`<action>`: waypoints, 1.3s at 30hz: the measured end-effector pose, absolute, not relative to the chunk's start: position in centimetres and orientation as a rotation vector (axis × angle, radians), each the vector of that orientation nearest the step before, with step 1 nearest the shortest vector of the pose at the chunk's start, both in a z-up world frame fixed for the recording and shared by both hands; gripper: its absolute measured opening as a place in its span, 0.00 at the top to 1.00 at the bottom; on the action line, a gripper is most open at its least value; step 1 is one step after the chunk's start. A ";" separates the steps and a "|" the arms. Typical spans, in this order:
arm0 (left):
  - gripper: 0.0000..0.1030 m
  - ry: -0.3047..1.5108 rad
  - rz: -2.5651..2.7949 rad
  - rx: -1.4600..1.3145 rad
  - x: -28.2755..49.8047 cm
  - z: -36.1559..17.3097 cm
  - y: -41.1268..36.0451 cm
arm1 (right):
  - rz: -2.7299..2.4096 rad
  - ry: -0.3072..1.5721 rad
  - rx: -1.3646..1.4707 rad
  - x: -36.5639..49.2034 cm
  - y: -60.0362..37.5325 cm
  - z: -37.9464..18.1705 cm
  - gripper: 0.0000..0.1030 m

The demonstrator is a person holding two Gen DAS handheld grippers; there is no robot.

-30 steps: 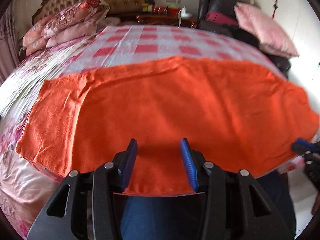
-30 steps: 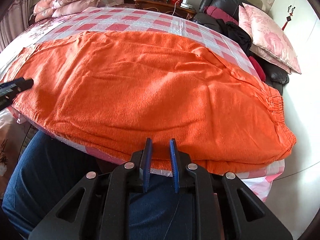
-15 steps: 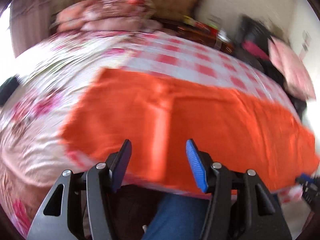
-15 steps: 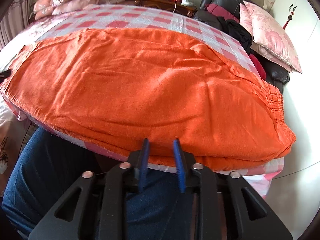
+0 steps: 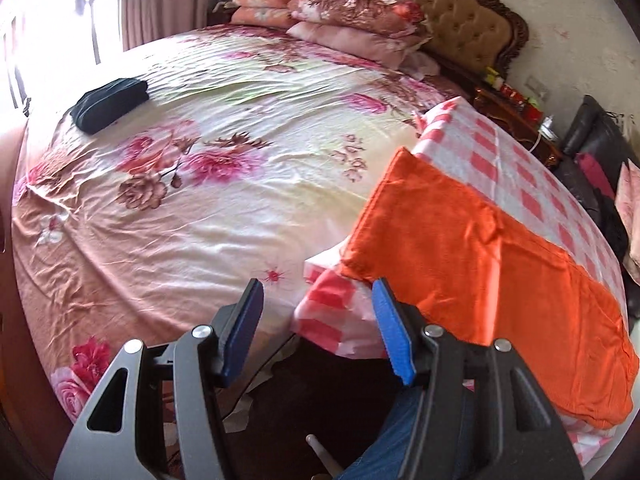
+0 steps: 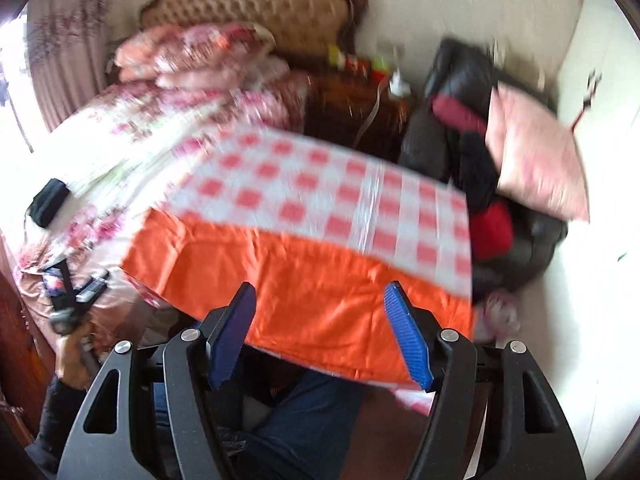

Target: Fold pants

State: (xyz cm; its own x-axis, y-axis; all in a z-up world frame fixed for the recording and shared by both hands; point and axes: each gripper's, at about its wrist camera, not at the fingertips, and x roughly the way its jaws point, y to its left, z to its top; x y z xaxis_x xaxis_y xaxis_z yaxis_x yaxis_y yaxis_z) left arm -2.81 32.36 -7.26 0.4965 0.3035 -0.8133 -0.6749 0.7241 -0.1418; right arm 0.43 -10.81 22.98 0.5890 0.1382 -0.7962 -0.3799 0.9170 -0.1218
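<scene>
The orange pants [image 5: 492, 280] lie flat on a red-and-white checked cloth [image 5: 500, 152] along the near edge of the bed. In the right wrist view the pants [image 6: 316, 292] stretch across the middle, blurred. My left gripper [image 5: 318, 312] is open and empty, raised off the bed just left of the pants' leg end. My right gripper [image 6: 320, 320] is open and empty, held back above the pants' near edge. The left gripper also shows in the right wrist view [image 6: 74, 296] at the far left.
A floral bedspread [image 5: 208, 184] covers the bed's left part, with a dark folded cloth [image 5: 110, 104] on it. Pillows [image 5: 344, 20] lie by the headboard. A nightstand [image 6: 352, 108] and a dark chair piled with clothes and a pink cushion [image 6: 536, 156] stand at right.
Both grippers opened wider and pulled back from the pants' near edge. The left one swung left to the leg end. The right one rose and backed away.
</scene>
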 end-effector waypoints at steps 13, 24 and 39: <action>0.45 0.842 0.352 -1.019 -2.3 -12.3 38.4 | 0.398 0.839 -0.162 1.6 -10.2 27.7 0.38; 0.87 0.846 0.150 -1.229 -0.4 -15.7 40.2 | 0.488 0.896 -0.204 4.2 -2.3 26.3 0.38; 0.74 0.910 0.159 -0.734 4.4 -9.5 36.1 | 0.569 0.948 -0.241 6.6 3.1 25.1 0.38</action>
State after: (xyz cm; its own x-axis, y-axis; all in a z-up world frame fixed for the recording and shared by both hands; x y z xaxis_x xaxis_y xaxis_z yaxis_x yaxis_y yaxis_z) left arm 4.38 36.15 -9.47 0.6209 -0.1727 -0.7646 -0.4214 0.7490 -0.5114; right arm 6.58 3.13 25.08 0.4516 0.3527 -0.8195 -0.5574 0.8288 0.0495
